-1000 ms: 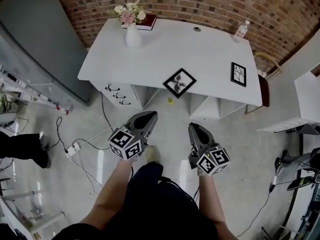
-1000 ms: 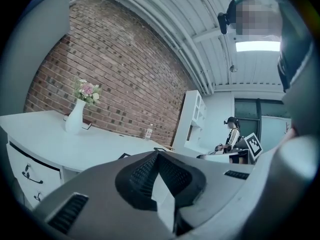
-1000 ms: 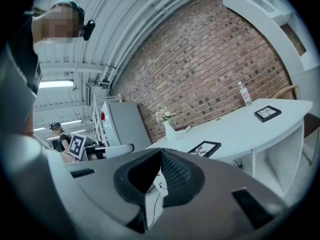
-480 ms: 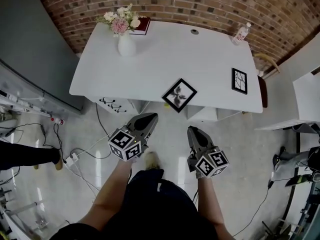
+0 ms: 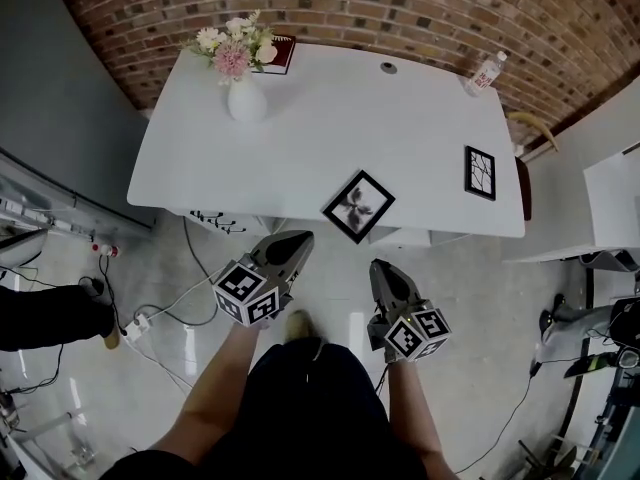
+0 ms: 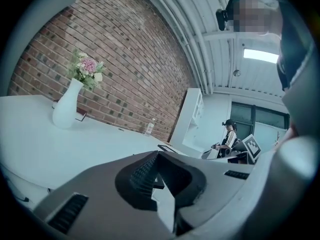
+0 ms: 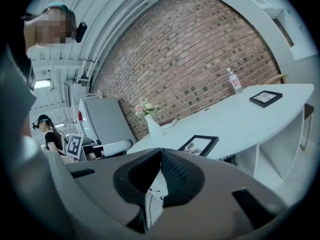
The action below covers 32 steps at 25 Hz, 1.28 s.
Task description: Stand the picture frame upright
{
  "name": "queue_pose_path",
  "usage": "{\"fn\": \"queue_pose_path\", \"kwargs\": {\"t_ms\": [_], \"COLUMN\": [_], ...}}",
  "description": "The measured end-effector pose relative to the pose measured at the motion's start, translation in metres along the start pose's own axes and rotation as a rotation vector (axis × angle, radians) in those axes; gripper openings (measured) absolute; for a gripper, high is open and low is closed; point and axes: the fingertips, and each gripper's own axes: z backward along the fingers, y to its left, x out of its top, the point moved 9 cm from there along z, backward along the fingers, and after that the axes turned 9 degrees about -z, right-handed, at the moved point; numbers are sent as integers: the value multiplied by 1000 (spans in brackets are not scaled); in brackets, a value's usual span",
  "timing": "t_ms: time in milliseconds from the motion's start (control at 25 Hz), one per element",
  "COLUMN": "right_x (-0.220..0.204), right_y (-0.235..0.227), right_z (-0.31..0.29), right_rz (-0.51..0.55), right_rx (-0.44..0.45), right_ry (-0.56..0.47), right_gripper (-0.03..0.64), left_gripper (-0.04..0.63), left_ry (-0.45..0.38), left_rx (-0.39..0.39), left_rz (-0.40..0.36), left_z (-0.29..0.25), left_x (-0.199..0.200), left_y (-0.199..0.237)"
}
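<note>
Head view: left gripper (image 5: 303,238) and right gripper (image 5: 379,266) hang at lower centre, both closed and empty, short of the white table (image 5: 330,108). The picture frame (image 5: 358,206) lies flat at centre frame, by the table's lower edge, turned diamond-wise. A second frame (image 5: 479,172) lies flat at right. The step probably calls for opening the jaws on approach, pinching one rim, and tipping the frame up away from that edge.

Table (image 5: 340,118): picture frame (image 5: 358,206), vase (image 5: 246,103), book (image 5: 282,54), bottle (image 5: 484,72)
</note>
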Motion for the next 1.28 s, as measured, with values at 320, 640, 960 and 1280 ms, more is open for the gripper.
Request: {"fn": "queue_pose_path", "kwargs": {"t_ms": [320, 640, 960, 1280], "right_x": [-9, -10, -11, -19], "right_y": [-25, -53, -83, -100], "right_z": [-14, -41, -59, -82], "right_rz": [-75, -154, -357, -548], "right_rx": [-49, -49, -80, -59], "right_ry": [51, 102, 74, 75], "right_gripper": [3, 3, 89, 149], "left_gripper": [2, 2, 2, 2], "left_ry": [16, 41, 56, 86], "left_rx": [7, 23, 48, 33], "left_rz": [61, 98, 130, 138], "left_z": [-14, -36, -49, -69], "left_x": [-21, -36, -53, -70], "left_y": [7, 9, 20, 21]}}
